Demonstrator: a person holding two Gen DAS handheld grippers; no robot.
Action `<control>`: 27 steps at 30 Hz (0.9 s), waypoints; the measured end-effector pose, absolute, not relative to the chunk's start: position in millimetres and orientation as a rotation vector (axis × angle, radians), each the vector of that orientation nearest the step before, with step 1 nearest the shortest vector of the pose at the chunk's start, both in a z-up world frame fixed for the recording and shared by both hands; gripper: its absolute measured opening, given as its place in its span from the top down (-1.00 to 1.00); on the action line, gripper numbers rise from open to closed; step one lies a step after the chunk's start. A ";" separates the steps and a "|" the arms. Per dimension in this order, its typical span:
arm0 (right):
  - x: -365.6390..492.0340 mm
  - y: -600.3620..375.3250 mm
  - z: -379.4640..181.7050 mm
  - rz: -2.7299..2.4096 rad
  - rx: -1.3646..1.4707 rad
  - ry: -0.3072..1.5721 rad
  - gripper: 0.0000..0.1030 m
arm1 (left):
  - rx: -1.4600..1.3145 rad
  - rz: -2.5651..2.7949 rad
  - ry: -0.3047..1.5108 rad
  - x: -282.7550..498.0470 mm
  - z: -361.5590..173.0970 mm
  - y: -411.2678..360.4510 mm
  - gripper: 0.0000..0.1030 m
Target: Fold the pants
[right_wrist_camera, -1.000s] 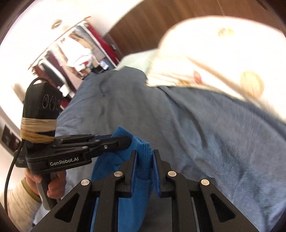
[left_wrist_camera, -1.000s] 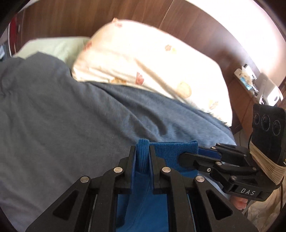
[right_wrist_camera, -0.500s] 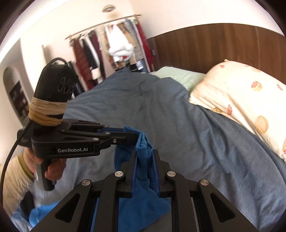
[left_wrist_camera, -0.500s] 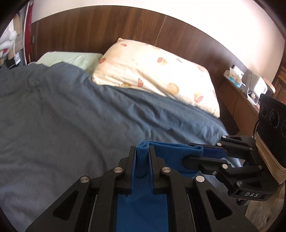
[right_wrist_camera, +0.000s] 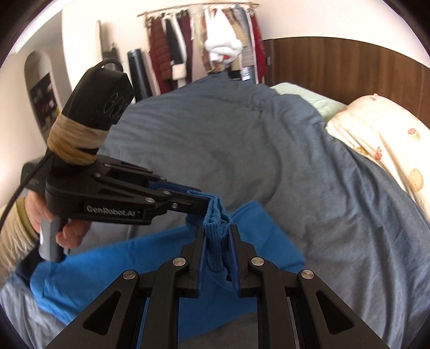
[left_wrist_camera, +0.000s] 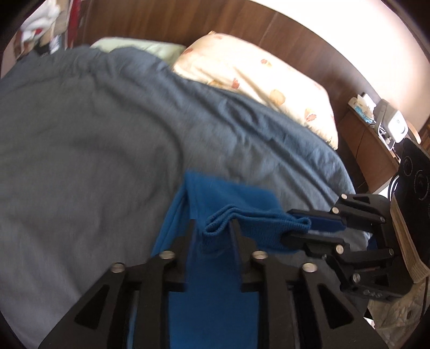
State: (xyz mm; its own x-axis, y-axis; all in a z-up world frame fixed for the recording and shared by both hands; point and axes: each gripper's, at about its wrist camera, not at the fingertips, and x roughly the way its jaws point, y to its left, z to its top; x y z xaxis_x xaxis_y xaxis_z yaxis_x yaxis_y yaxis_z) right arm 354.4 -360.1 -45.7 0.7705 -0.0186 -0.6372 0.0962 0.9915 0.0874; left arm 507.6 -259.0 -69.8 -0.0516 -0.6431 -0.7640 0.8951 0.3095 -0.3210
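Note:
The blue pants (left_wrist_camera: pixel 215 290) lie partly on the grey-blue duvet (left_wrist_camera: pixel 94 150). Both grippers pinch the ribbed waistband. My left gripper (left_wrist_camera: pixel 213 231) is shut on the waistband's left end (left_wrist_camera: pixel 215 228). My right gripper (right_wrist_camera: pixel 217 236) is shut on the ribbed band (right_wrist_camera: pixel 215 241) too. The right gripper shows in the left wrist view (left_wrist_camera: pixel 298 228), gripping the band's other end. The left gripper shows in the right wrist view (right_wrist_camera: pixel 207 205), just beside my right fingers. A folded part of the pants (right_wrist_camera: pixel 94 273) lies spread on the duvet below.
A cream flowered pillow (left_wrist_camera: pixel 263 80) and a pale green pillow (left_wrist_camera: pixel 134 47) lie against the wooden headboard (left_wrist_camera: pixel 188 21). A nightstand with small items (left_wrist_camera: pixel 376 118) stands at the bed's right. A clothes rack (right_wrist_camera: pixel 209 43) stands beyond the bed's far side.
Both grippers have moved forward and down over the bed with the waistband. More blue cloth now lies spread on the duvet beneath them. Both stay shut.

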 end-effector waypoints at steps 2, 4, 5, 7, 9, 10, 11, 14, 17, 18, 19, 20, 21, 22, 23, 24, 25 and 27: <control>351.0 -352.4 -52.9 -0.047 0.090 0.710 0.68 | 0.335 -1.249 1.050 505.5 -78.7 -246.7 0.40; 345.7 -343.3 -61.3 -0.032 0.059 0.728 0.68 | 0.368 -1.222 1.091 503.5 -86.0 -236.9 0.36; 343.1 -339.1 -66.6 -0.022 0.038 0.742 0.68 | 0.384 -1.211 1.093 501.9 -86.8 -234.0 0.36; 338.8 -331.8 -73.6 -0.011 0.005 0.756 0.68 | 0.424 -1.198 1.084 496.6 -87.0 -228.6 0.32; 336.3 -326.1 -83.0 0.002 -0.033 0.780 0.68 | 0.459 -1.191 1.090 490.9 -87.6 -225.0 0.27; 335.3 -324.7 -87.5 0.012 -0.035 0.791 0.68 | 0.464 -1.195 1.093 488.6 -87.7 -223.9 0.24; 335.2 -323.1 -91.5 0.024 -0.034 0.807 0.68 | 0.468 -1.196 1.100 486.9 -88.9 -223.6 0.18; 333.1 -316.6 -103.3 0.049 -0.051 0.837 0.68 | 0.465 -1.180 1.115 485.7 -91.1 -226.1 0.17; 332.8 -313.9 -109.5 0.068 -0.063 0.848 0.66 | 0.370 -1.167 1.130 490.8 -92.7 -228.6 0.16; 333.6 -313.2 -111.2 0.082 -0.063 0.858 0.65 | 0.330 -1.165 1.142 492.7 -94.8 -229.8 0.10; 333.9 -313.2 -112.6 0.088 -0.057 0.862 0.64 | 0.296 -1.161 1.165 493.9 -99.4 -233.2 0.09; 334.7 -313.2 -114.1 0.097 -0.043 0.867 0.62 | 0.271 -1.162 1.178 494.6 -103.0 -236.4 0.09; 335.8 -312.5 -115.6 0.104 -0.031 0.875 0.62 | 0.245 -1.157 1.195 495.5 -107.9 -239.2 0.09; 336.7 -312.6 -117.5 0.111 -0.019 0.881 0.62 | 0.231 -1.149 1.216 496.1 -114.1 -242.9 0.09; 336.6 -312.3 -120.2 0.120 -0.013 0.886 0.62 | 0.226 -1.138 1.234 496.2 -120.9 -246.3 0.09; 336.7 -310.2 -122.6 0.126 -0.017 0.891 0.62 | 0.227 -1.127 1.248 495.8 -126.8 -248.1 0.09; 335.8 -308.9 -124.1 0.129 -0.021 0.894 0.62 | 0.232 -1.120 1.271 494.8 -135.1 -250.4 0.09; 333.6 -307.8 -125.8 0.138 -0.023 0.901 0.62 | 0.252 -1.102 1.307 492.9 -147.5 -252.7 0.09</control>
State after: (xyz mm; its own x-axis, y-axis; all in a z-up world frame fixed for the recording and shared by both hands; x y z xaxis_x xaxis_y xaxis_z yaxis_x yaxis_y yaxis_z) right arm 333.6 -307.8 -125.8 0.6122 0.1097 -0.7830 -0.1292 0.9909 0.0379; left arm 492.9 -252.7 -147.5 -0.1322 -0.5022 -0.8546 0.7573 0.5052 -0.4140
